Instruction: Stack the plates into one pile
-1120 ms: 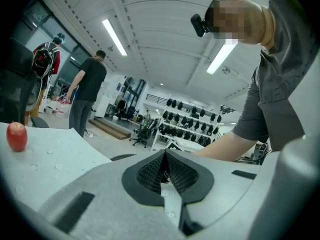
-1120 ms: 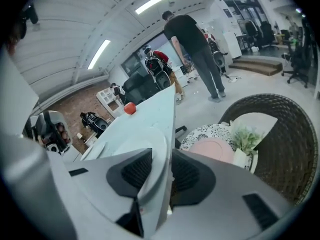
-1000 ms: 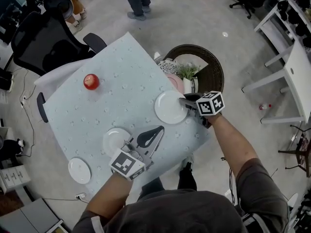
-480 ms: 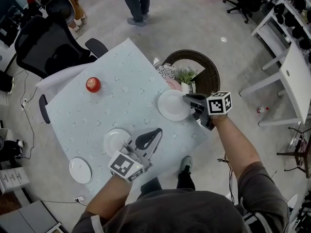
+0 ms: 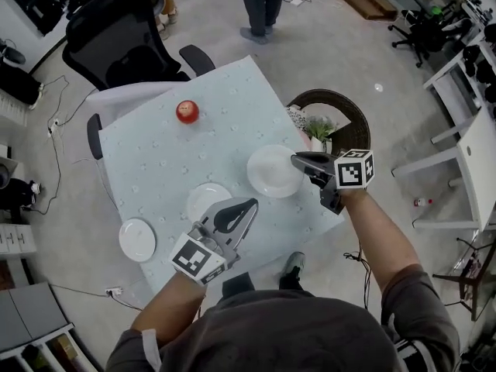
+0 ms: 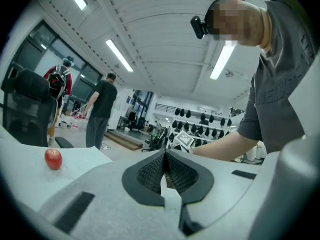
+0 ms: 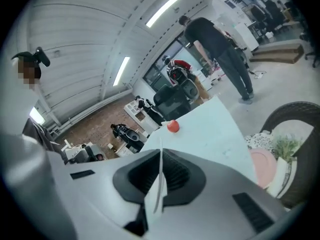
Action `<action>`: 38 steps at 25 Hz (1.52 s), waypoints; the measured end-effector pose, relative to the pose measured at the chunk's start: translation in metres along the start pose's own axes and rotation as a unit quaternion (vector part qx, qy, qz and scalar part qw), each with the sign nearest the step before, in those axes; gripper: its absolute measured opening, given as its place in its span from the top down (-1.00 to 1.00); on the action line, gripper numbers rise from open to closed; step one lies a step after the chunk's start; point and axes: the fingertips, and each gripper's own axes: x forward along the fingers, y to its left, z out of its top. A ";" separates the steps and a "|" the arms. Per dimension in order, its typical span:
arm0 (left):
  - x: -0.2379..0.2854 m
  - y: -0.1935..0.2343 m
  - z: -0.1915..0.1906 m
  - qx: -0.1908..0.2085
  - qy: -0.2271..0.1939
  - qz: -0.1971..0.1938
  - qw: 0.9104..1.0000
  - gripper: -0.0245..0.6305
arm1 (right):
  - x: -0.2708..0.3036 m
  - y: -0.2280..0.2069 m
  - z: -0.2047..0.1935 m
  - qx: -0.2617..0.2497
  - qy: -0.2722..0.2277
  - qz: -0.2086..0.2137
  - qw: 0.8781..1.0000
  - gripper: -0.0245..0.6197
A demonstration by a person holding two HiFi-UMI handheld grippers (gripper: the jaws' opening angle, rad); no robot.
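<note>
Three plates are on the table (image 5: 155, 161) and none is stacked yet. The large plate (image 5: 267, 173) is near the right edge, the mid plate (image 5: 203, 200) near the front edge and the small plate (image 5: 137, 239) at the front left corner, all well apart. The first pick appears to be in hand. The right gripper (image 5: 297, 160) is clamped on the right rim of the large plate. Its jaws have just been closing, and the right gripper view shows the rim edge-on as a thin white blade between the pads. The left gripper (image 5: 252, 204) is closed and empty, pads pressed together with nothing between them. It hovers just beside the mid plate, between it and the large plate. Remaining: all three plates must be brought into one pile, probably with the large one at the bottom and the small one on top. The head view does not show whether the large plate is clear of the cloth. The left gripper's body covers the near right rim of the mid plate. Neither gripper view shows the mid or small plate, and the left gripper view shows only the apple (image 6: 53, 159) on the table. A pink disc (image 7: 262, 166) lies in the round stand (image 7: 292, 109) beside the table, and whether it is a plate cannot be told.
</note>
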 end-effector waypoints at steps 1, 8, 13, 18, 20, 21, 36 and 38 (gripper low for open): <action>-0.012 0.004 0.002 0.003 -0.003 0.011 1.000 0.91 | 0.015 0.011 -0.003 -0.004 0.010 0.010 1.000 0.91; -0.097 0.026 0.002 0.008 -0.014 0.095 0.995 0.91 | 0.111 0.069 -0.046 -0.014 0.084 0.070 0.994 0.91; -0.146 0.046 -0.006 -0.002 -0.014 0.135 0.991 0.91 | 0.165 0.086 -0.080 -0.005 0.127 0.079 0.989 0.91; -0.176 0.055 -0.010 -0.008 -0.018 0.155 0.988 0.91 | 0.192 0.084 -0.111 0.020 0.156 0.075 0.985 0.91; -0.184 0.058 -0.012 -0.011 -0.019 0.158 0.987 0.91 | 0.198 0.076 -0.122 0.013 0.168 0.058 0.984 0.90; -0.187 0.059 -0.013 -0.014 -0.017 0.158 0.987 0.91 | 0.200 0.071 -0.125 -0.004 0.173 0.043 0.984 0.89; -0.189 0.063 -0.011 -0.013 -0.014 0.154 0.988 0.91 | 0.172 0.106 -0.078 -0.335 0.073 -0.073 0.937 0.44; -0.185 0.059 -0.007 -0.011 -0.016 0.156 0.988 0.91 | 0.150 0.125 -0.058 -0.337 0.035 -0.063 0.939 0.52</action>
